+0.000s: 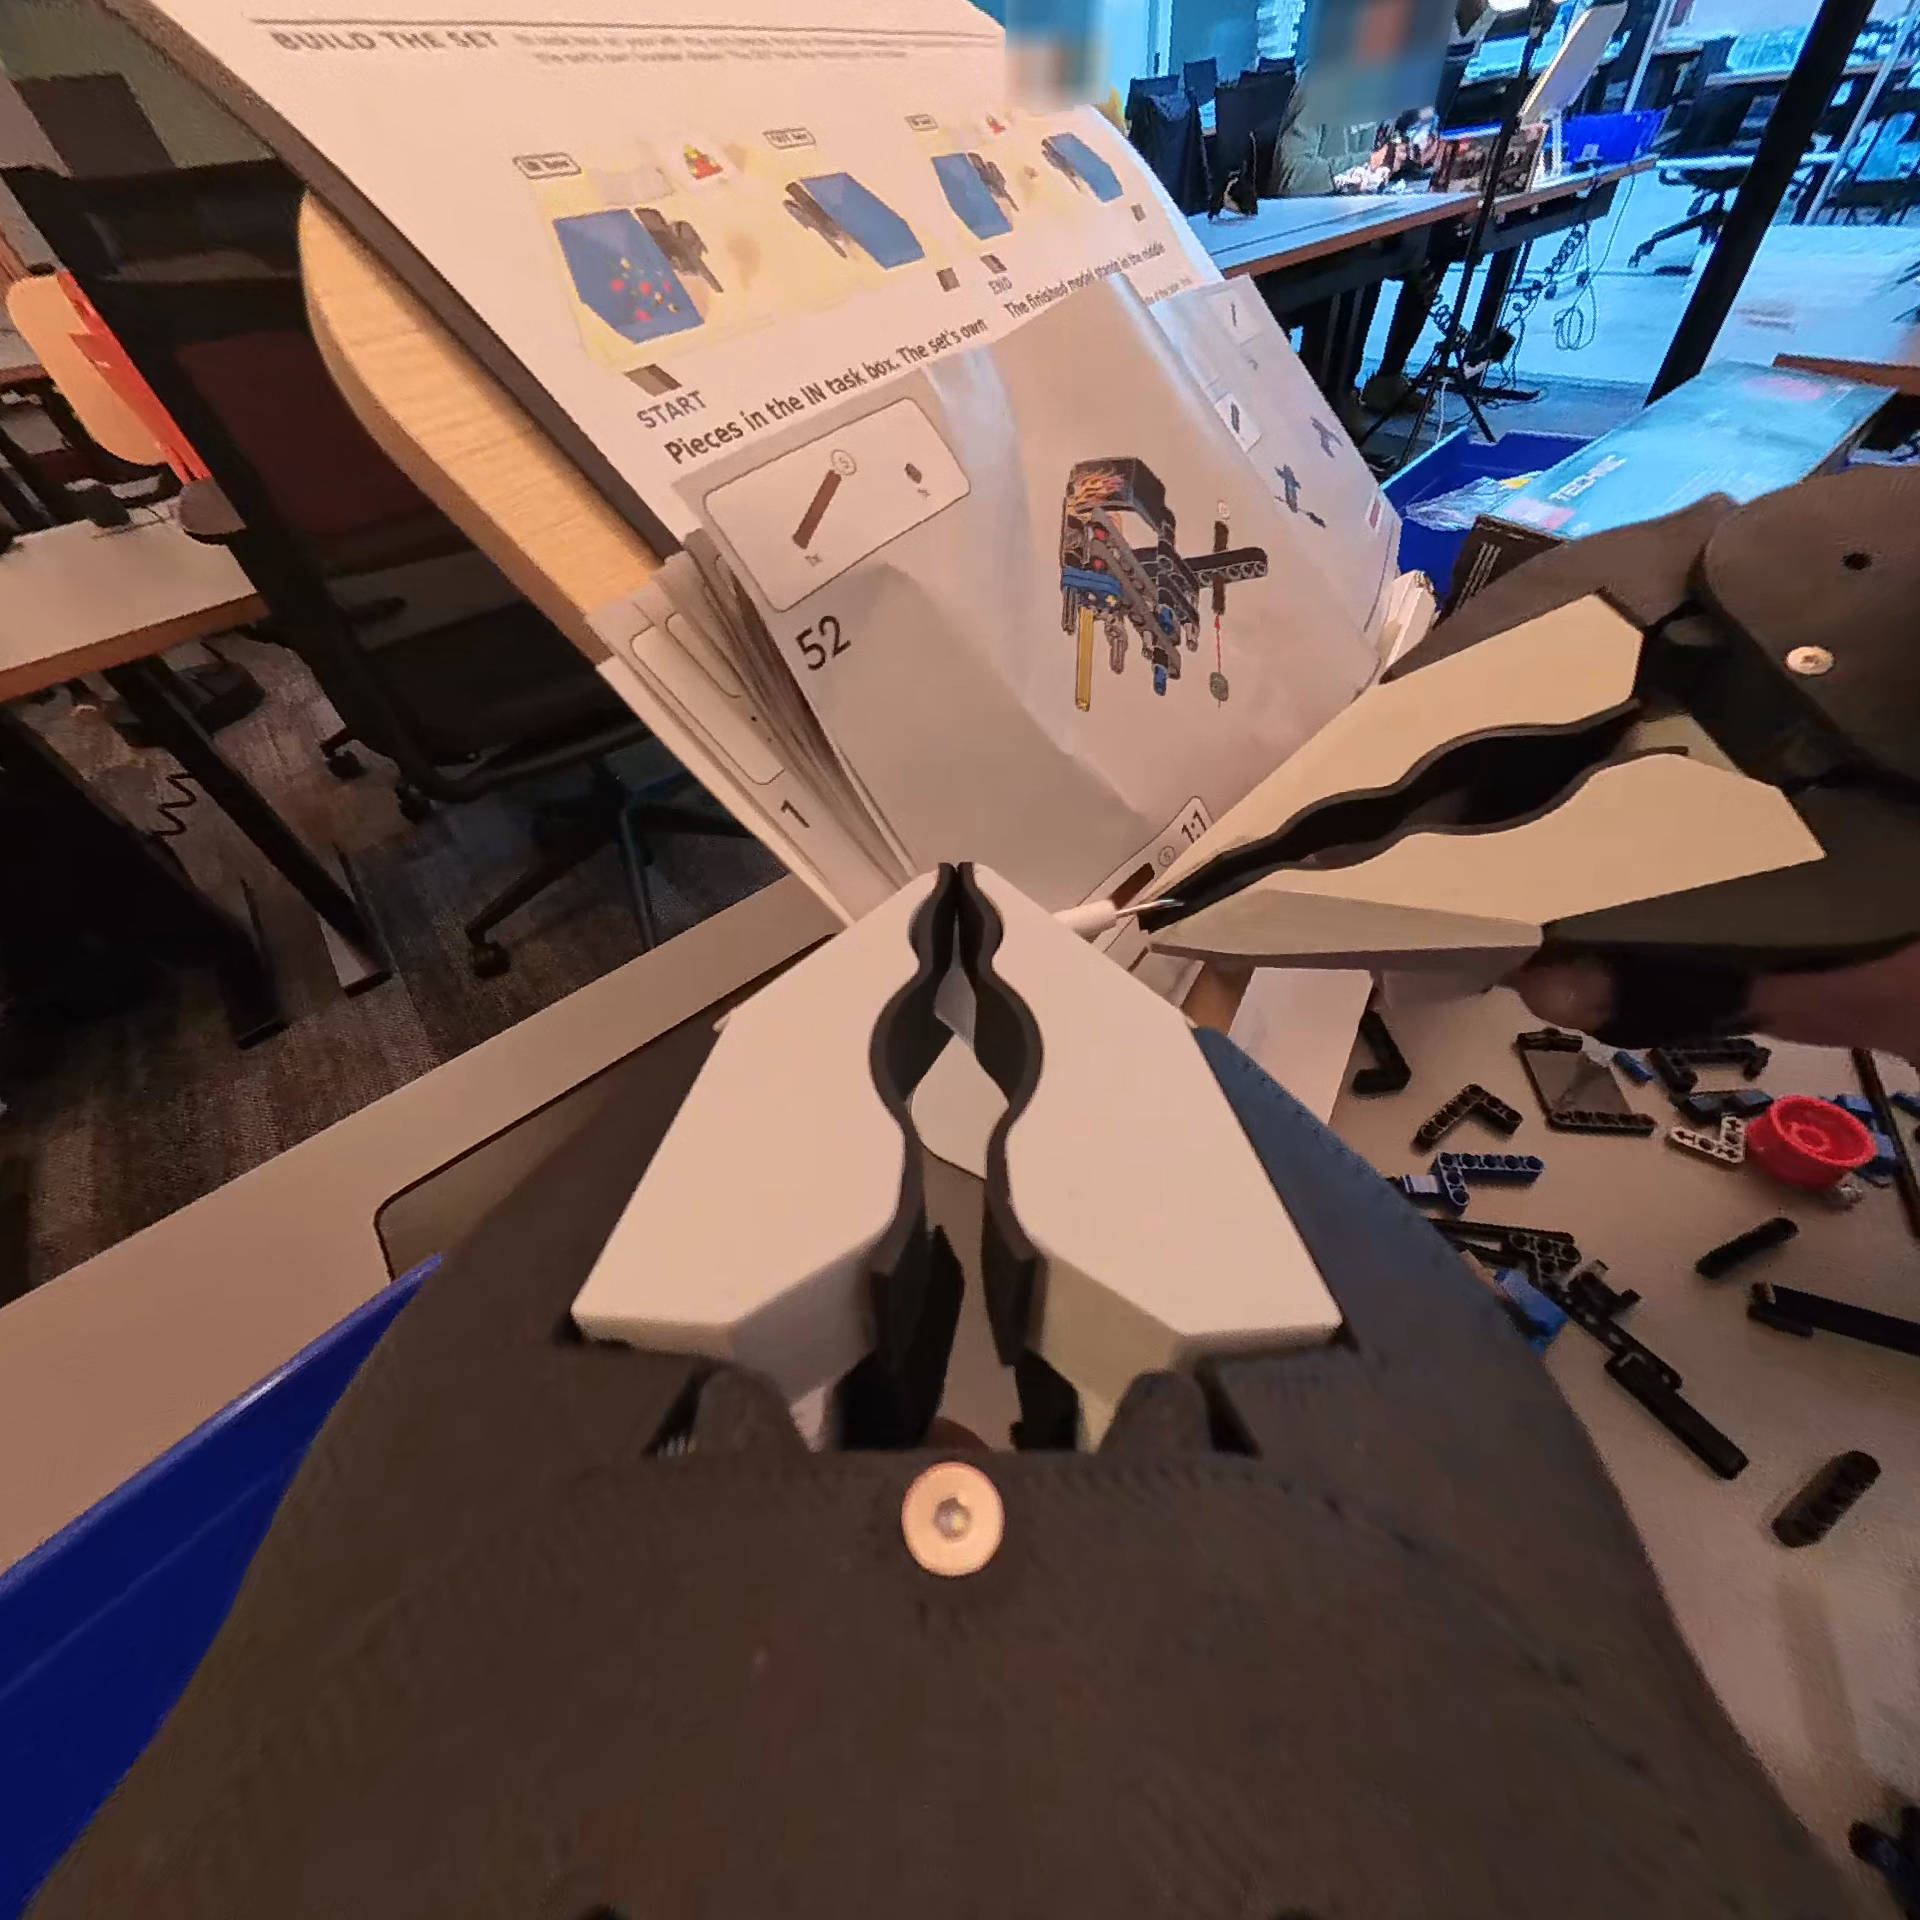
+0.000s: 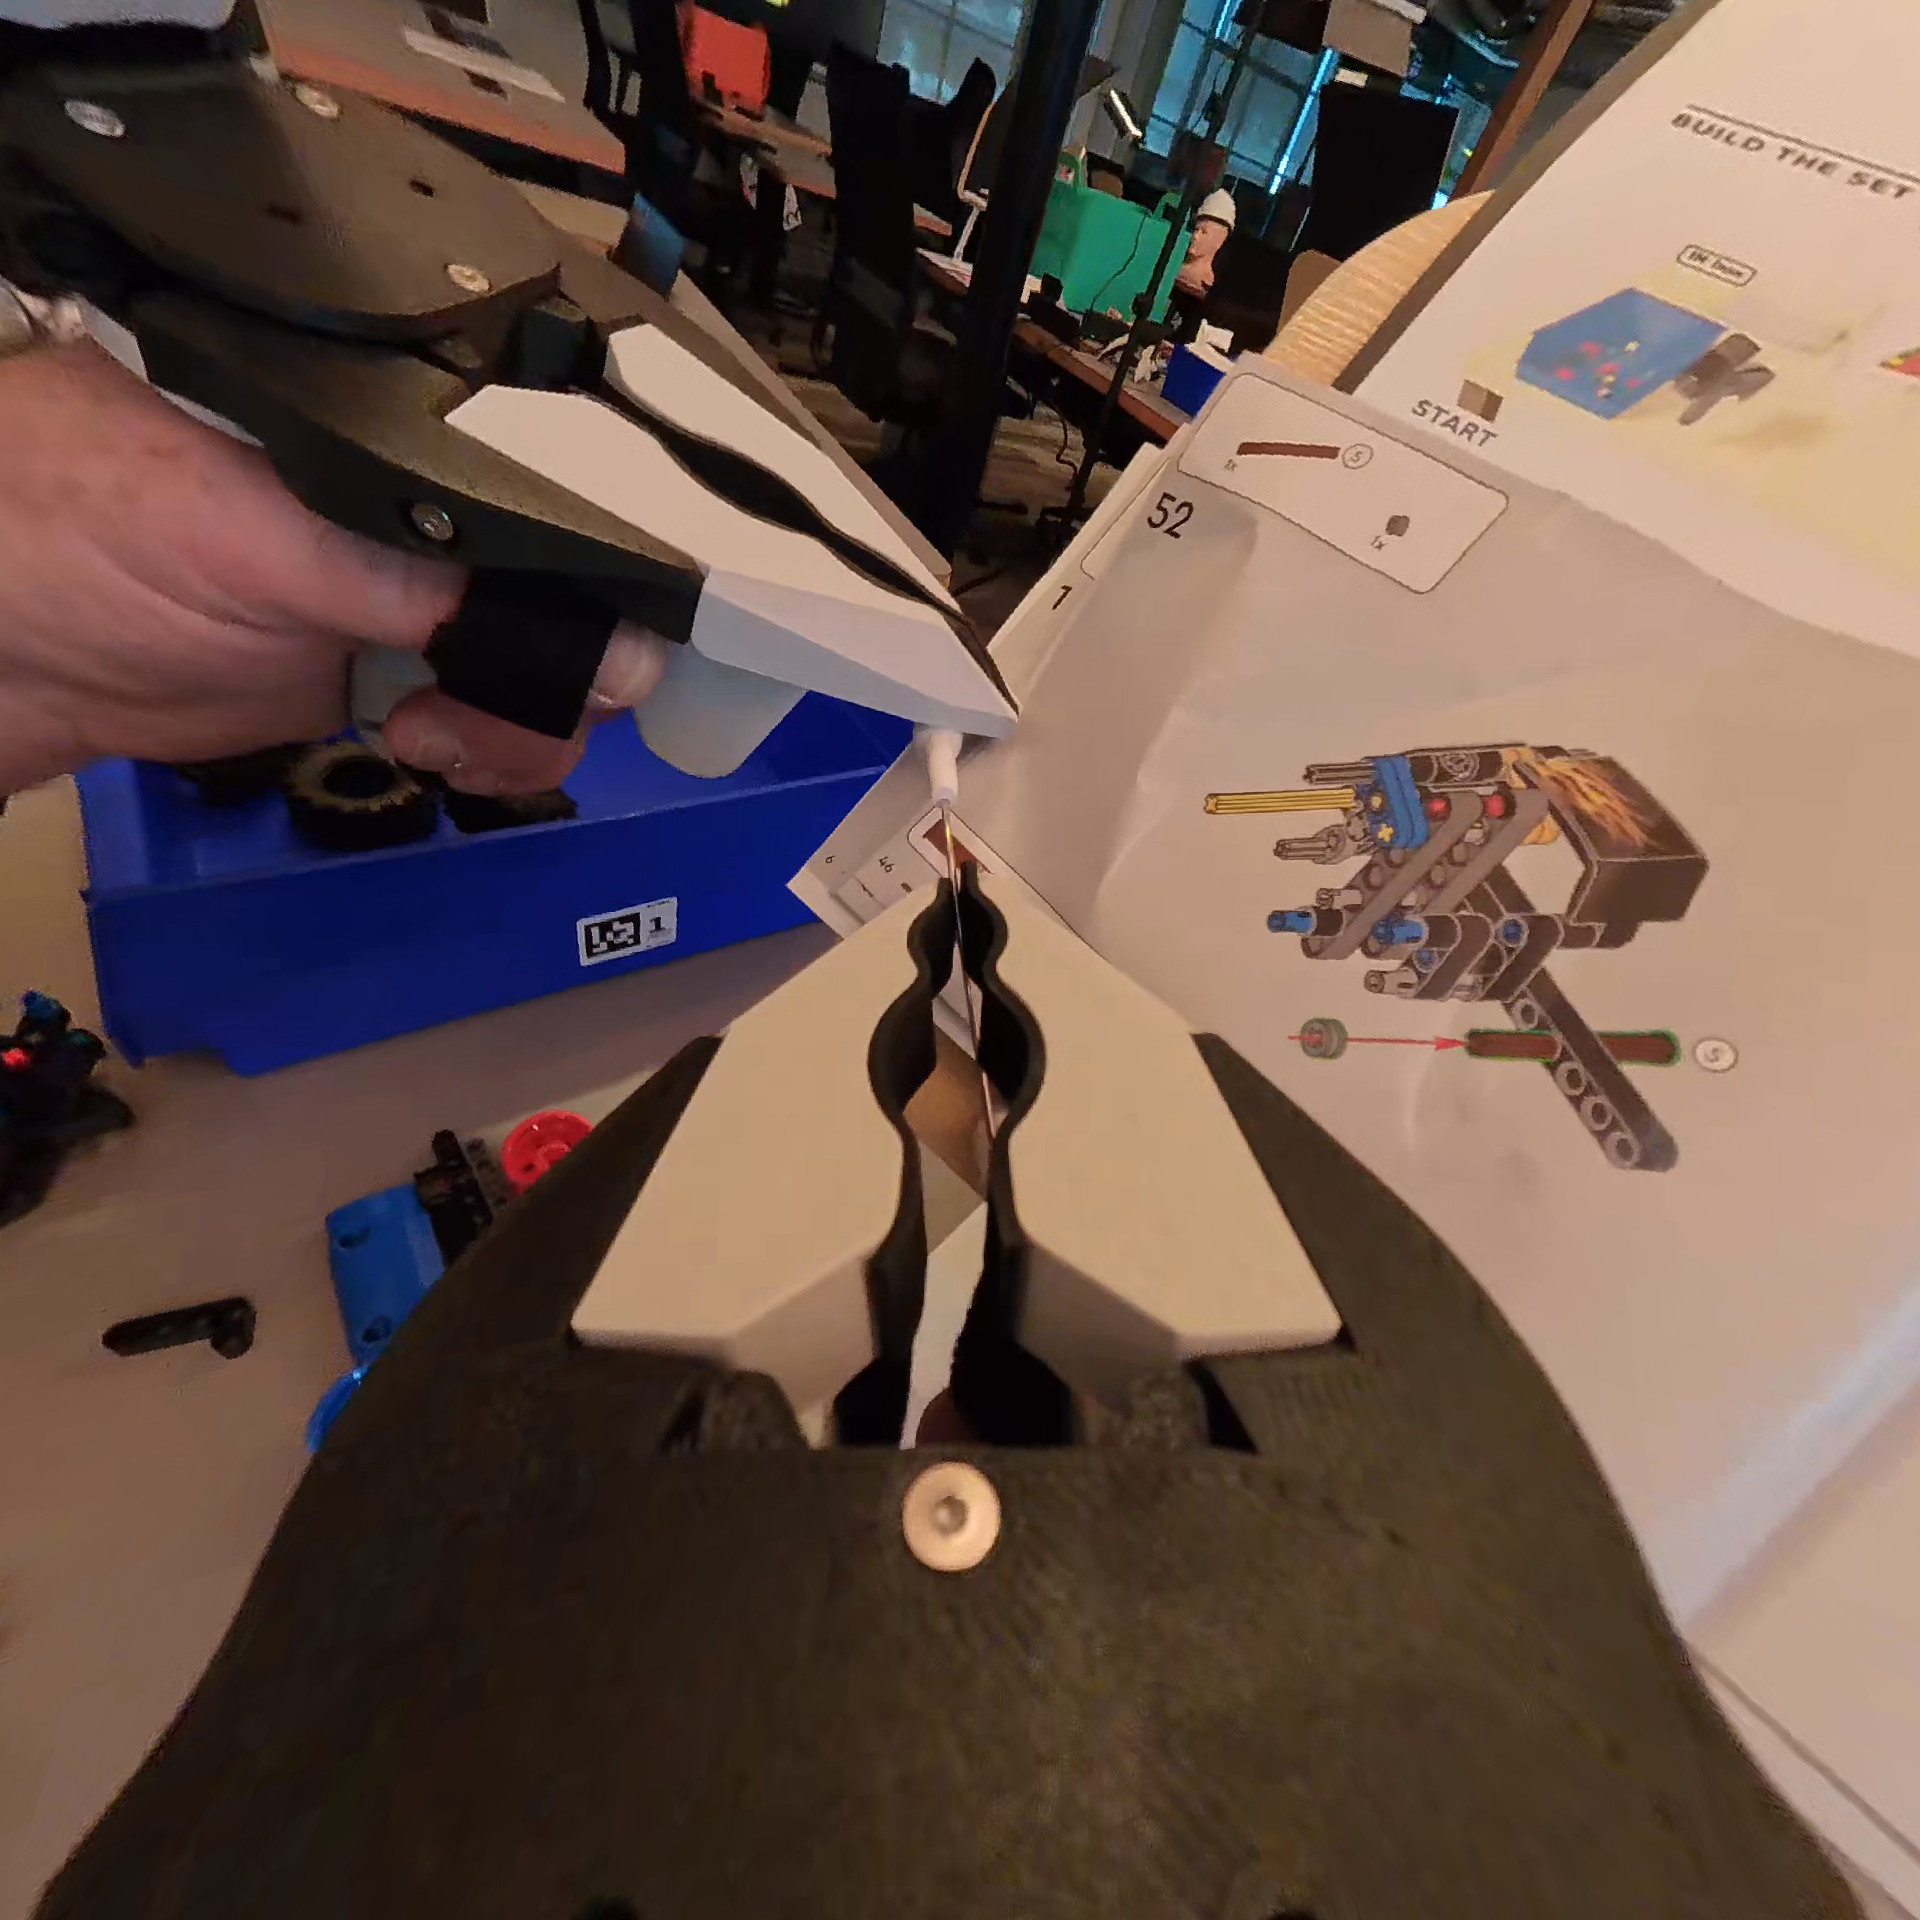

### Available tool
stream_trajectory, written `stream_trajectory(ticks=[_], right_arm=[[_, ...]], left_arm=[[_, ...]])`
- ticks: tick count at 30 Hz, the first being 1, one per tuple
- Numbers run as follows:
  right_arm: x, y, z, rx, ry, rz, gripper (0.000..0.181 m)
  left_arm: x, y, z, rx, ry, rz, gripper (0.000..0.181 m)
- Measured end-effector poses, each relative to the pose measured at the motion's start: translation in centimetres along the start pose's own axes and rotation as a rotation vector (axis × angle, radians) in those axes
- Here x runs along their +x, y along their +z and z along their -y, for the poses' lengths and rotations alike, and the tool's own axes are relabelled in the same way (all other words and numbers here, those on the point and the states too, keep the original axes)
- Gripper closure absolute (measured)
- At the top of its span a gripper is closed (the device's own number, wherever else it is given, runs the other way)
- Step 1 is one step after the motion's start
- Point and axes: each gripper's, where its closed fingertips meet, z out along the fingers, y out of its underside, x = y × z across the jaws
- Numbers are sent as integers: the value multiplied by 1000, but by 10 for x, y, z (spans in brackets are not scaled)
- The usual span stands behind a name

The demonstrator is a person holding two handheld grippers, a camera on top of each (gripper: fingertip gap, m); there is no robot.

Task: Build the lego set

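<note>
The open instruction booklet (image 1: 1039, 675) leans on a printed task board (image 1: 727, 208); it also shows in the right wrist view (image 2: 1403, 831). My left gripper (image 1: 956, 883) is shut at the booklet's bottom edge, with a bit of white page between its jaws. In the right wrist view the left gripper (image 2: 1003, 717) touches that page edge. My right gripper (image 2: 961, 883) is shut on a thin dark rod with a white tip (image 2: 943, 769). In the left wrist view the right gripper (image 1: 1153, 914) sits just right of the left one, and the white tip (image 1: 1086, 920) points toward it.
A blue bin (image 2: 416, 935) with black tyres stands left of the booklet. Loose black and blue beams (image 1: 1558, 1257) and a red wheel hub (image 1: 1813, 1138) lie on the table at the right. The set's box (image 1: 1683, 447) stands behind. A blue part (image 2: 374, 1268) lies by my right gripper. Both grippers' tips are close together, under 4 cm apart.
</note>
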Motion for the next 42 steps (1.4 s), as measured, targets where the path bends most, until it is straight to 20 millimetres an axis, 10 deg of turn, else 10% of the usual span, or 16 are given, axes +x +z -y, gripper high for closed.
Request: stream_trajectory(ticks=[19, 25, 30, 42], right_arm=[[18, -7, 2, -10, -2, -126, 181], [18, -14, 3, -11, -84, -132, 181], [15, -17, 5, 6, -108, -111, 181], [37, -25, 2, 52, 87, -129, 181]], left_arm=[[16, -16, 42, 90, 106, 55, 181], [37, 11, 65, 24, 319, 27, 181], [14, 46, 39, -247, 398, 70, 181], [-9, 25, 29, -151, 84, 17, 181]])
